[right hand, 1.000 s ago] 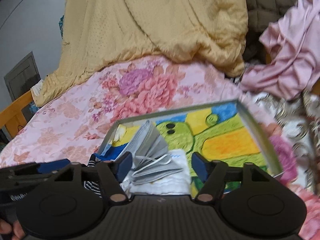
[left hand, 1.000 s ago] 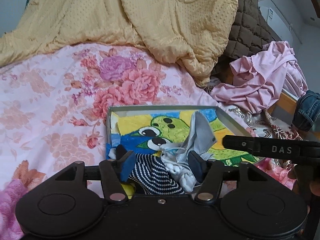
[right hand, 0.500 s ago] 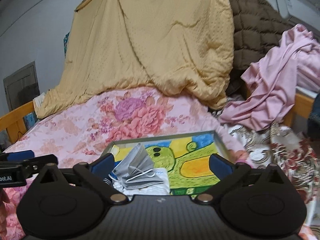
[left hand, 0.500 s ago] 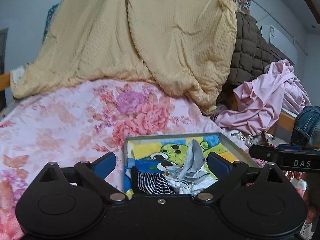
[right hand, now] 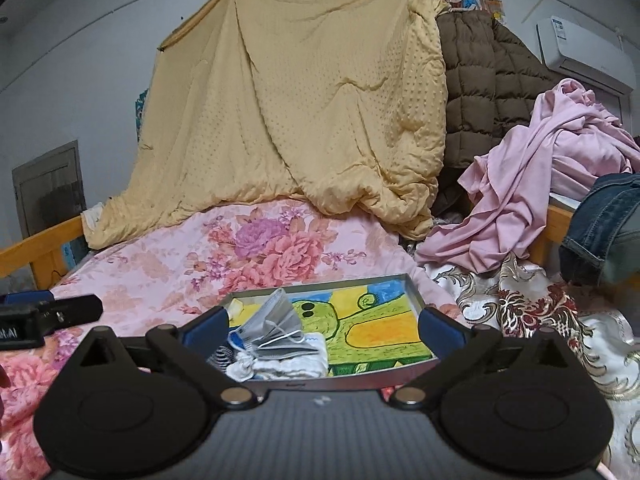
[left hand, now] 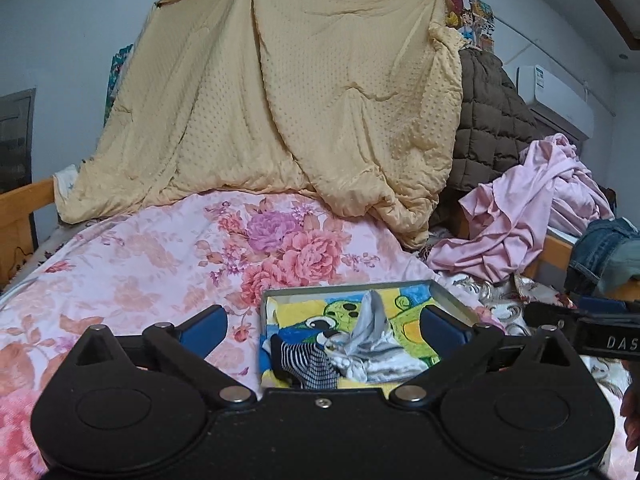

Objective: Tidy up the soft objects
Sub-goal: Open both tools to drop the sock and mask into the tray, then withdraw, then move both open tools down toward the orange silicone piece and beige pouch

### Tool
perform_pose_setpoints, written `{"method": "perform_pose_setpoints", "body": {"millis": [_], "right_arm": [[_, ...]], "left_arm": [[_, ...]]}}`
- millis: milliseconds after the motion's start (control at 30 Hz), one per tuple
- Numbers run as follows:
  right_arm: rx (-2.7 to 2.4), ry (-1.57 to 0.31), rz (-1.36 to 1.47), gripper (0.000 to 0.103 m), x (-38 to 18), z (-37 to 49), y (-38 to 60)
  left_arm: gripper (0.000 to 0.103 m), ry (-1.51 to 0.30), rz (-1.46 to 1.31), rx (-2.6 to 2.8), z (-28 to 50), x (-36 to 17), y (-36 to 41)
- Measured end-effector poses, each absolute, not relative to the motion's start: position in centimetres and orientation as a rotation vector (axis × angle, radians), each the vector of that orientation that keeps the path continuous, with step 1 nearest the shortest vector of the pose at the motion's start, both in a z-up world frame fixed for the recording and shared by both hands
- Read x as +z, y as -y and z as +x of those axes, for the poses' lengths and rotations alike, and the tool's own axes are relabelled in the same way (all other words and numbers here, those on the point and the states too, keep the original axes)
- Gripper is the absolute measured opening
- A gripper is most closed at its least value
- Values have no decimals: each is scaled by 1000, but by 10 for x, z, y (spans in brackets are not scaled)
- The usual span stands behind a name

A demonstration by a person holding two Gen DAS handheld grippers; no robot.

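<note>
Left gripper [left hand: 324,330]: jaws opening, wide apart, holding nothing.
Right gripper [right hand: 323,326]: jaws wide apart, holding nothing.
Tray [right hand: 414,294]: on bed, holds masks [right hand: 276,330], sock [left hand: 306,364].

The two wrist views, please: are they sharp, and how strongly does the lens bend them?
Left wrist view: sharp on the tray, dim even light, ceiling line bowed. Right wrist view: equally sharp, no glare, wall and air conditioner curve at the edges.
</note>
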State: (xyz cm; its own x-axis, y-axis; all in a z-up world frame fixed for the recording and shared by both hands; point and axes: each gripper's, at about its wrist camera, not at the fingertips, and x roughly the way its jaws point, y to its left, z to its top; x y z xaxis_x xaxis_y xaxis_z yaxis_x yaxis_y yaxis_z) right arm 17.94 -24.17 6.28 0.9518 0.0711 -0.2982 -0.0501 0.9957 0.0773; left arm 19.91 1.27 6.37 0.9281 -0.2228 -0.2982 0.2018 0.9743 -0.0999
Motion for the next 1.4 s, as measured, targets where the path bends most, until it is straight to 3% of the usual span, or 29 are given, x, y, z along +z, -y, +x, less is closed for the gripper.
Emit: {"method": "perform_pose_setpoints", "body": {"millis": [867, 1400], "right_arm": [[18, -379, 61, 103, 46, 66, 239], [1, -661, 150, 103, 20, 78, 251]], "left_arm": [[102, -368, -26, -228, 96, 39, -9], [102, -549, 86, -304, 95, 11, 5]]}}
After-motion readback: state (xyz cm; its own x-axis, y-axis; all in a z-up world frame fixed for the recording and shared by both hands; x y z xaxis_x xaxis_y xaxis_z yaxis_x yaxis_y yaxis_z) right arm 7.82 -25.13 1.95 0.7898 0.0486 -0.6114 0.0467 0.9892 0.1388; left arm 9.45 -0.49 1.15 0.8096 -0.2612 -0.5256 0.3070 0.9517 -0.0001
